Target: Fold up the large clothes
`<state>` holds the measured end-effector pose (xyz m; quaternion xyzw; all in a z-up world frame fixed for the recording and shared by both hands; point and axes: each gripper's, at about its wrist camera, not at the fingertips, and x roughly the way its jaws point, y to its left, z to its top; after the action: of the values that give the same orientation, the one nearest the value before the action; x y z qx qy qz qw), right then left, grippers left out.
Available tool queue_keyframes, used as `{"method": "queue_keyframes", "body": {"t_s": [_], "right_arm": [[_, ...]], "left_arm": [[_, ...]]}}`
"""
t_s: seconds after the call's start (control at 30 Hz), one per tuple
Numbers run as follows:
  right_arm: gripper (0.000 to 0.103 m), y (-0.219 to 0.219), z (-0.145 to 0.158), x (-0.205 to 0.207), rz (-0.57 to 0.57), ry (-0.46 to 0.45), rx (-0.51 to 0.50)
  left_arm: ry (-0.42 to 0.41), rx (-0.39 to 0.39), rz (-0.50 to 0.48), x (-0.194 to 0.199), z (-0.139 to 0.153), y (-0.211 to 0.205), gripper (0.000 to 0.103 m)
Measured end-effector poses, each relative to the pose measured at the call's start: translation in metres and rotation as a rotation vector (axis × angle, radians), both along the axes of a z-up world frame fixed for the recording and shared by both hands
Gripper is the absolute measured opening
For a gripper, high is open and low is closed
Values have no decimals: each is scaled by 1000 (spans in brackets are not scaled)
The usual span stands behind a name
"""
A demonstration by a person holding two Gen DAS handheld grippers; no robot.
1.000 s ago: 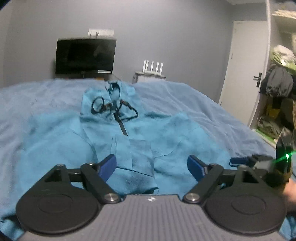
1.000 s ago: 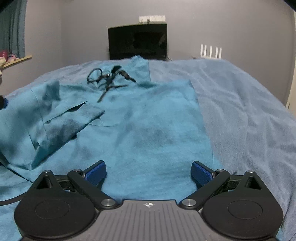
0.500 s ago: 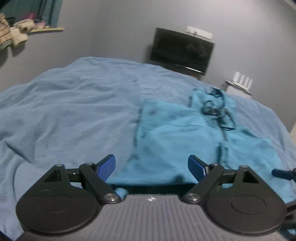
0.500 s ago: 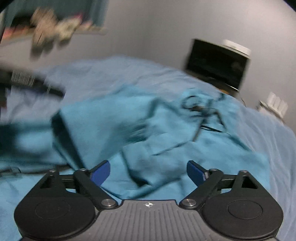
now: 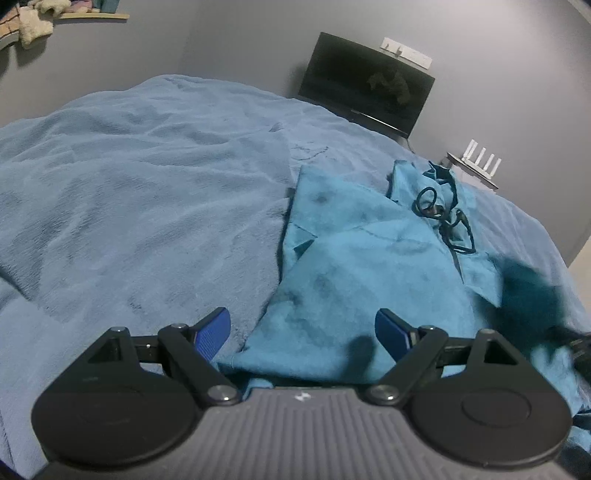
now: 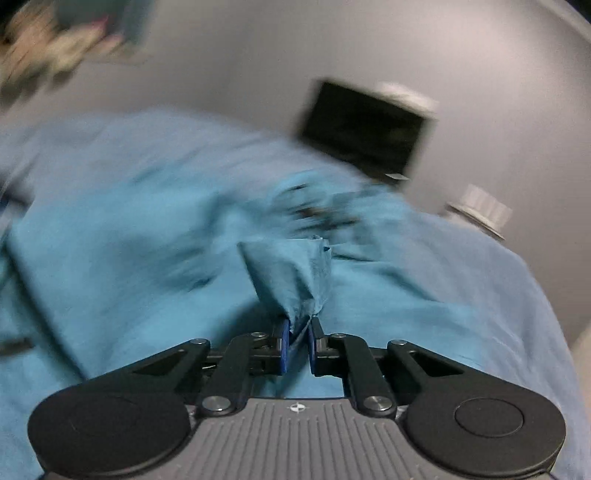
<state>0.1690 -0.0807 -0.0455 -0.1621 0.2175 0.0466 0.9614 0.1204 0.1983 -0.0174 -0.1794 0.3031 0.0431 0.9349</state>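
A teal hooded garment (image 5: 369, 258) lies spread on a bed covered by a pale blue fleece blanket (image 5: 129, 192), toward the blanket's right side in the left wrist view, with its hood and black drawcord (image 5: 443, 218) pointing to the far edge of the bed. The garment's left edge is folded in on itself, a flap lying over the body.

The left gripper (image 5: 303, 328) stands wide, its blue pads (image 5: 212, 328) apart, hovering over the near hem of the garment; nothing is pinched between them, though the cloth's near corner lies below and between the jaws. A dark blurred shape (image 5: 528, 291) sits over the garment's right part, too smeared to identify.

The right gripper (image 6: 296, 341) has just been closing and now stands narrow, its pads clamped on a bunched fold of the teal garment (image 6: 291, 280), which rises from the jaws in a crumpled peak. The rest of that view is motion-blurred.

Beyond the far edge of the bed a dark monitor (image 5: 365, 96) stands against the grey wall, with a white router (image 5: 480, 166) to its right. A shelf (image 5: 88, 15) with soft items sits high on the wall at upper left
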Motion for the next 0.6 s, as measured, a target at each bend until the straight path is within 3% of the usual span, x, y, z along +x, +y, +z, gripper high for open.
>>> {"method": "queue_keyframes", "body": {"t_s": [0.1,0.13,0.23,0.3,0.5,0.57,0.6], "right_arm": [[17,-69,7,-9,-135,17,202],[31,-88,4,-11,-163,45,259],[59,-132,-15,-22,-216,102,417],[68,-155,-27,-26,-198,116,551],[68,-179,-37,-8,-207,124,707],[44,-178,-40,-2,-197,131,753],[17,-179,-39,4,-188,143,756]], "left_arm": [[16,15,-9,4,-1,-3,85],[23,21,-13,5,-2,-4,85],[37,54,-21,6,-3,-10,85],[38,77,-23,6,-2,-14,85],[56,150,-42,8,-3,-30,85],[69,170,-54,10,-6,-36,85],[74,178,-59,10,-7,-38,85]]}}
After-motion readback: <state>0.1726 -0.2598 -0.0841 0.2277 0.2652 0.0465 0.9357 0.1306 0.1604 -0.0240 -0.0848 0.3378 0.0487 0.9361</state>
